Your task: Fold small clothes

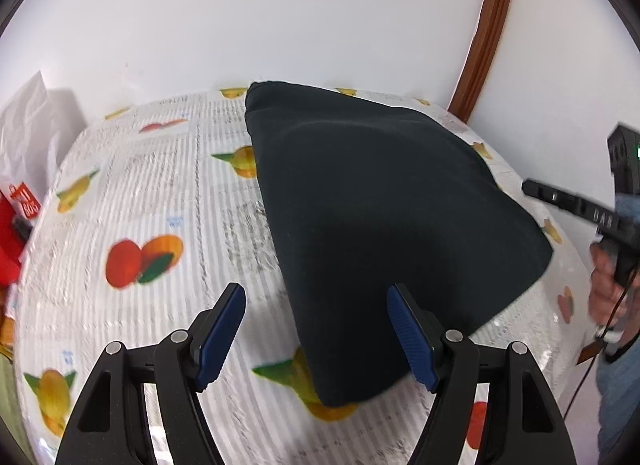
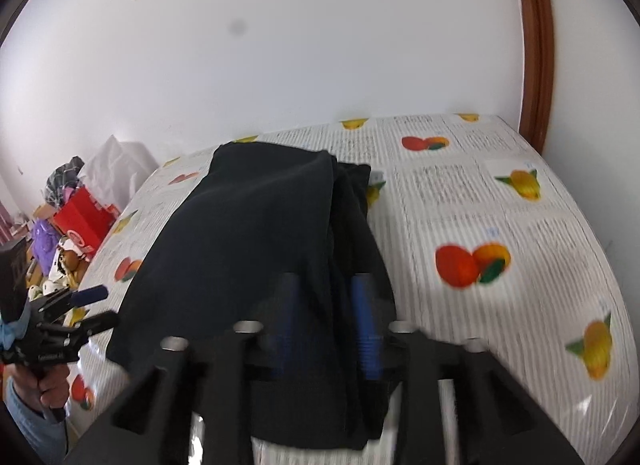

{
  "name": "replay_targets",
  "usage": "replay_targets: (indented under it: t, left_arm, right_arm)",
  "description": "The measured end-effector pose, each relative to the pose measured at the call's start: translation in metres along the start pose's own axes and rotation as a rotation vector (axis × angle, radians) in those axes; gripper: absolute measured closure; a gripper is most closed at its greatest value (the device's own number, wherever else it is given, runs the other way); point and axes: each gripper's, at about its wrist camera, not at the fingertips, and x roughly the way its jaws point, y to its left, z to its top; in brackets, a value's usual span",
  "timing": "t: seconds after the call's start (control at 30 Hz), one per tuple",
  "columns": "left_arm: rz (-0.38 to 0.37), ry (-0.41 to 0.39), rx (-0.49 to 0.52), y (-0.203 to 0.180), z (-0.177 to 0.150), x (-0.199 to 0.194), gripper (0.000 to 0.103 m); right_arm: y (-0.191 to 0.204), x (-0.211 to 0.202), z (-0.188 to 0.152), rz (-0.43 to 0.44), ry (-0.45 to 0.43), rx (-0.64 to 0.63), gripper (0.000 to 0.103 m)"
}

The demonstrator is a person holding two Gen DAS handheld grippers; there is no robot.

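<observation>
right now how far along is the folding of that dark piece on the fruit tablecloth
Looks partly done: the dark garment lies on the fruit-print tablecloth as a compact layered shape, with stacked edges visible in the right wrist view. In hand: nothing in the left gripper, open beside the near corner; the right gripper hangs over the cloth, jaws apart, too blurred to confirm a grasp. Left: probably one more fold or smoothing.

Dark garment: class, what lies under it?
The dark garment rests on the fruit-print tablecloth, hiding part of one printed fruit. Anything else beneath is covered.
</observation>
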Motion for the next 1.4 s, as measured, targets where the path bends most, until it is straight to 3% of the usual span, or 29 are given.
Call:
replay_targets:
  t: [0.13, 0.23, 0.33, 0.37, 0.5, 0.63, 0.87, 1.03, 1.23, 1.4]
  left_arm:
    - [-0.029, 0.035, -0.019, -0.004, -0.012, 0.007, 0.031]
    - [-0.011, 0.036, -0.024, -0.005, -0.019, 0.011, 0.031]
    - [-0.020, 0.047, -0.048, 0.000, -0.022, 0.012, 0.029]
    - [-0.024, 0.051, -0.051, 0.001, -0.023, 0.011, 0.029]
    - [-0.014, 0.044, -0.048, 0.001, -0.027, 0.005, 0.031]
    - [-0.002, 0.036, -0.035, -0.002, -0.034, 0.000, 0.031]
    - [-0.004, 0.034, -0.025, -0.007, -0.044, -0.004, 0.032]
    - [0.014, 0.038, 0.006, -0.014, -0.055, -0.010, 0.033]
    - [0.016, -0.006, 0.005, -0.029, -0.051, -0.031, 0.034]
    - [0.054, -0.060, 0.016, -0.045, -0.049, -0.059, 0.034]
  right_arm:
    - [0.003, 0.011, -0.022, -0.013, 0.033, 0.001, 0.063]
    - [-0.001, 0.029, -0.032, -0.025, 0.047, 0.001, 0.097]
    - [-0.009, -0.009, -0.033, 0.023, -0.168, 0.055, 0.100]
    - [-0.011, -0.016, -0.034, 0.028, -0.200, 0.073, 0.100]
    - [-0.014, 0.004, -0.041, -0.045, -0.103, 0.070, 0.100]
    - [-0.016, -0.003, -0.054, -0.115, -0.104, 0.089, 0.097]
    - [-0.028, -0.009, -0.082, -0.251, -0.029, 0.062, 0.095]
    - [-0.029, -0.029, -0.097, -0.237, -0.002, 0.049, 0.085]
    - [-0.016, -0.043, -0.100, -0.241, 0.033, 0.037, 0.083]
    - [0.009, -0.073, -0.087, -0.235, -0.032, 0.036, 0.061]
